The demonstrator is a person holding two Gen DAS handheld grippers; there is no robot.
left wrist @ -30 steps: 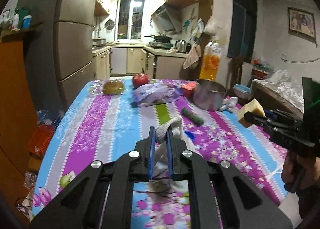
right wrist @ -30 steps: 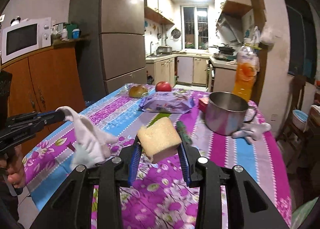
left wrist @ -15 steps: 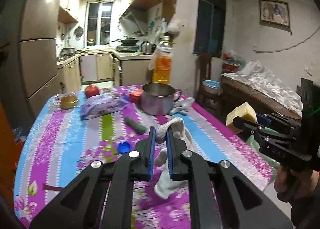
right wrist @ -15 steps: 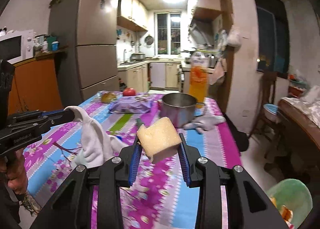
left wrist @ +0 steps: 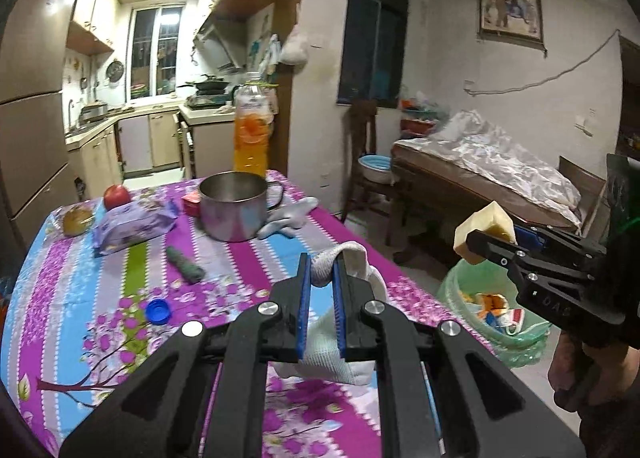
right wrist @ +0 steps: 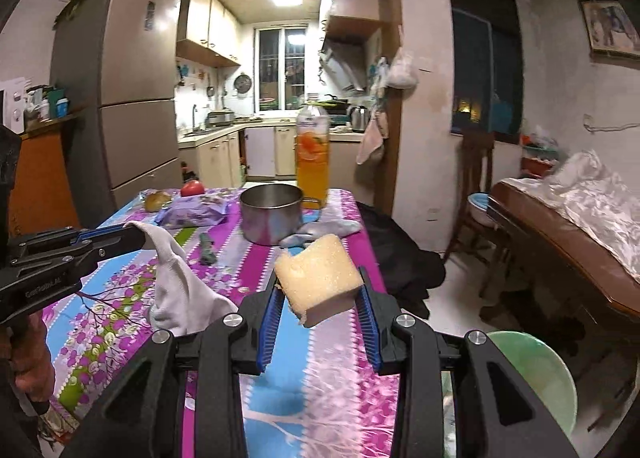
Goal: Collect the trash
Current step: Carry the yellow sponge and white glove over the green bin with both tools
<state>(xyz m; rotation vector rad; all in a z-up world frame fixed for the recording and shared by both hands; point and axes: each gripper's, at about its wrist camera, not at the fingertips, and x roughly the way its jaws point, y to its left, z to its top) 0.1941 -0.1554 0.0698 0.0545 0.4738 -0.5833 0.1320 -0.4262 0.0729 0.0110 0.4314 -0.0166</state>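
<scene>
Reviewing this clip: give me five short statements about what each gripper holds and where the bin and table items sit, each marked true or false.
1. The left gripper is shut on a white cloth. True.
2. The right gripper is open and holds nothing. False: its jaws clamp a yellow sponge.
3. The green trash bin sits on the table. False: it stands on the floor beside the table.
4. A blue bottle cap lies on the tablecloth. True.
5. The metal pot is tipped on its side. False: it stands upright.
</scene>
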